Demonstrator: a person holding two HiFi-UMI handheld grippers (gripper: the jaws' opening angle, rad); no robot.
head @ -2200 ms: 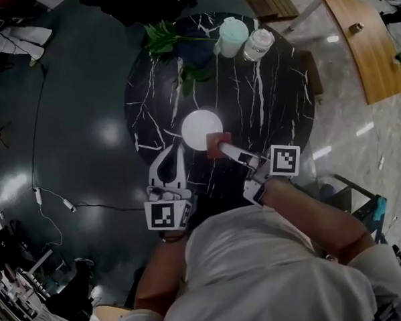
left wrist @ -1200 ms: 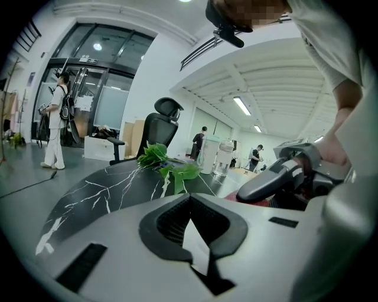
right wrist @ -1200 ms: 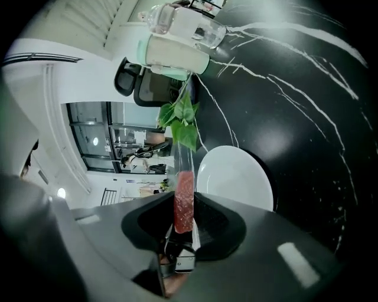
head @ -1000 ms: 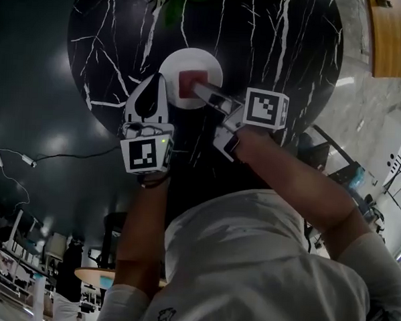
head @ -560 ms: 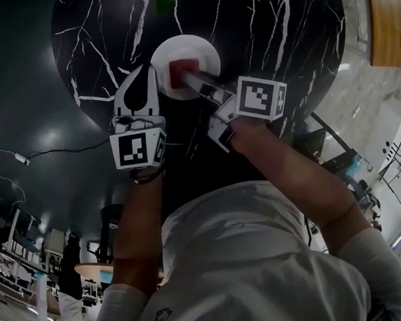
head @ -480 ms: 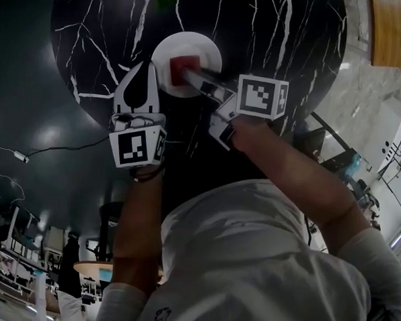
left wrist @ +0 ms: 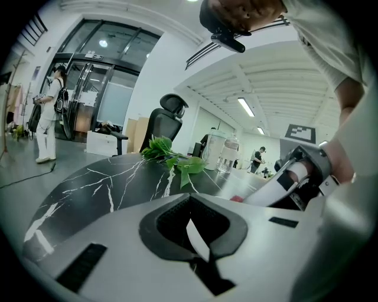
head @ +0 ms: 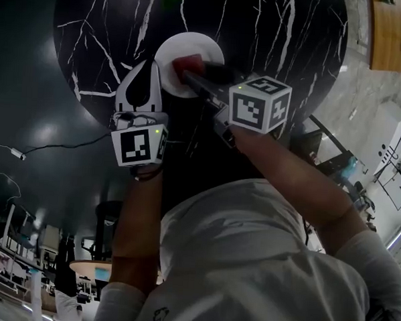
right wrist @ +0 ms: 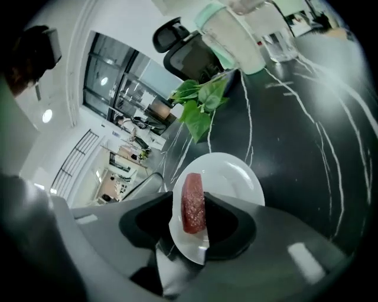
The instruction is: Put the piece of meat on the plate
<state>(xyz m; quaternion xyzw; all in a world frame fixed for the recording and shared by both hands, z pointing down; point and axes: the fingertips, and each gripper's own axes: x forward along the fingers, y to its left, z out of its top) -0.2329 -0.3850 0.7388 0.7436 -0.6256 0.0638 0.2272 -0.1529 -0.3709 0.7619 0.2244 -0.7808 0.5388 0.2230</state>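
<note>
Head view dim, underexposed; plate (head: 176, 48) blown white, glare spots on dark floor (head: 29, 100). Gripper views bright from ceiling strip lights (left wrist: 246, 107), heavy fisheye bending, black corners, near foreground soft.

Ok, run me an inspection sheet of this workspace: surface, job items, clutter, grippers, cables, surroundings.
Surface: round black marble table with white veins; no spills seen.
Job's things: piece of meat stands on edge over the white plate; whether it rests on it cannot be told.
Clutter: green leaves, pale green cup and clear jar at the far side.
Grippers: right gripper jaws have just been opening, with the meat between them and a gap at one pad; left gripper shut, empty, beside the plate.
Cables: one cable on the floor.
Surroundings: office chair, wooden table, a person standing.
</note>
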